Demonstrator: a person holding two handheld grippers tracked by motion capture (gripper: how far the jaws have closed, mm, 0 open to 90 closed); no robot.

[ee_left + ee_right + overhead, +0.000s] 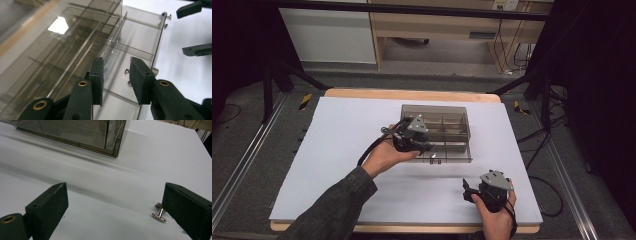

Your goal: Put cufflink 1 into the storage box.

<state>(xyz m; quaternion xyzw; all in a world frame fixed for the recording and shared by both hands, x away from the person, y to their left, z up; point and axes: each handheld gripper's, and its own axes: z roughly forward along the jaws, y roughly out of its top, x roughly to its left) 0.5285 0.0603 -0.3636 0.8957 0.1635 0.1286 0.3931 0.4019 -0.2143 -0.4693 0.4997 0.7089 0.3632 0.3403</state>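
Compartment box (439,131) of smoky clear plastic sat on the white sheet toward the far middle of the desk (337,150), its dividers splitting it into several cells. Every cell I could see into looked empty; glare hid part of the far side in the left gripper view, so I could not vouch for those corners. Small metal latch studs (167,18) showed at one corner of the box.

Left claw (424,147) hovered at the near left wall of the box, its pads (98,75) standing a moderate way apart, straddling a thin upright panel without pressing on it. From that view I judged it held nothing and that any grip on the panel was off.

Right claw (468,192) rested low at the near right of the desk, well apart from the box, spread wide and empty. A small metal T-shaped pin (160,215) lay on the sheet just inside its right pad (185,210), seemingly untouched.

My reading was that the work stood early or between steps: the box was in place, nothing was loaded, and the pin was yet to be picked up and carried across.
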